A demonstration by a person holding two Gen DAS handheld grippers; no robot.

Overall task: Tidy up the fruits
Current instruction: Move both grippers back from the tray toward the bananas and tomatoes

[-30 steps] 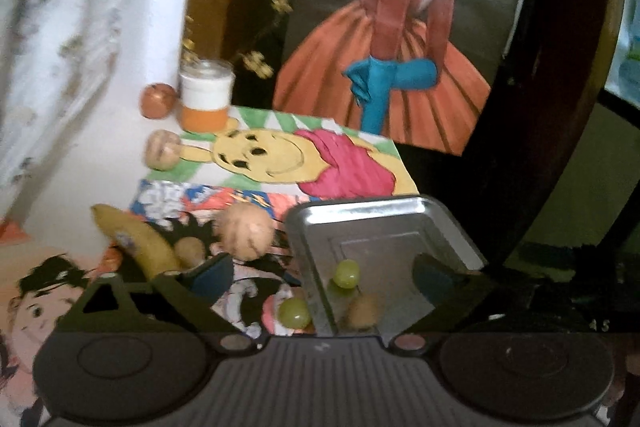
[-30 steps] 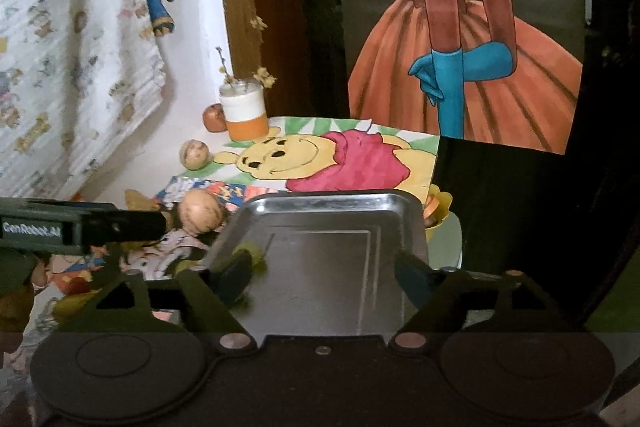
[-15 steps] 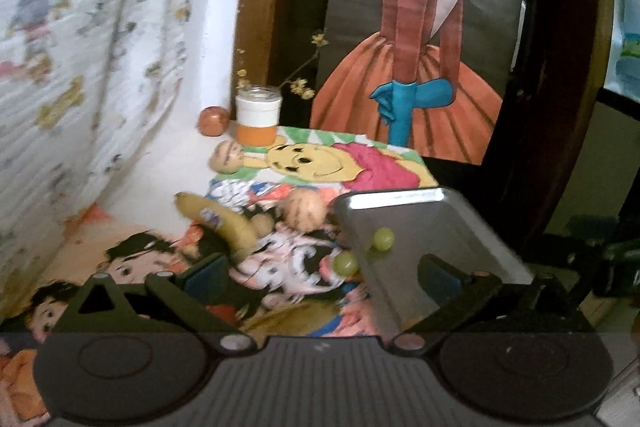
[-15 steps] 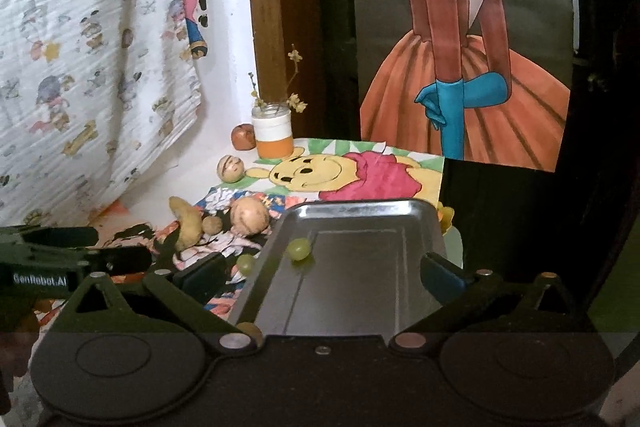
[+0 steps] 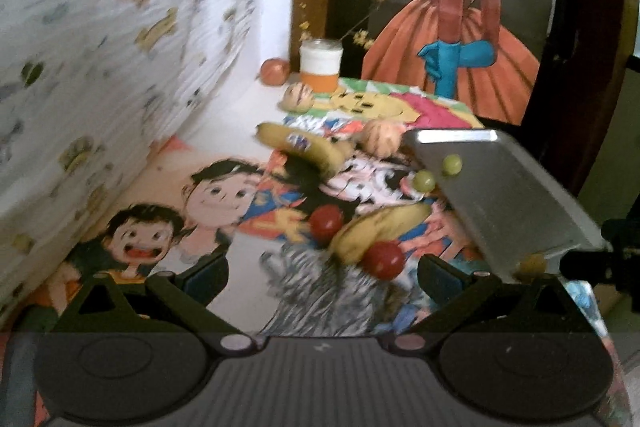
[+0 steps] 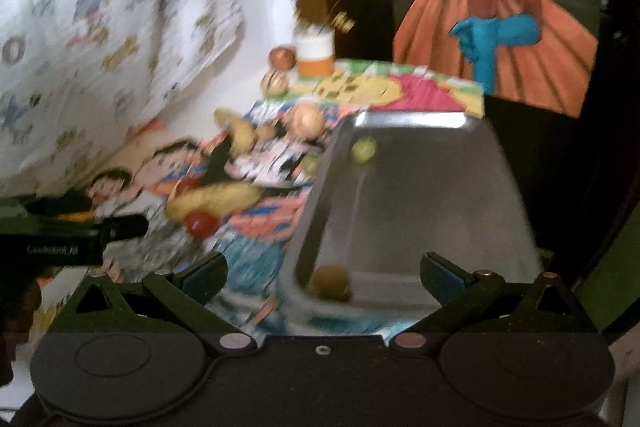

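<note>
Both views are motion-blurred, so small fruit is hard to name. The left gripper (image 5: 322,273) and right gripper (image 6: 324,273) each stand wide apart, holding nothing. A metal tray (image 6: 420,211) holds one green grape (image 6: 363,149) and a brownish round fruit (image 6: 330,281) (kind unclear) — a second grape (image 5: 424,181) lies just outside its rim. Two bananas (image 5: 308,145) and two red fruits (image 5: 383,260) rest on the cartoon-print cloth (image 5: 256,227); the right view shows only one red fruit.

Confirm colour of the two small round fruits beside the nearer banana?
Red; the left wrist view shows it best.
</note>
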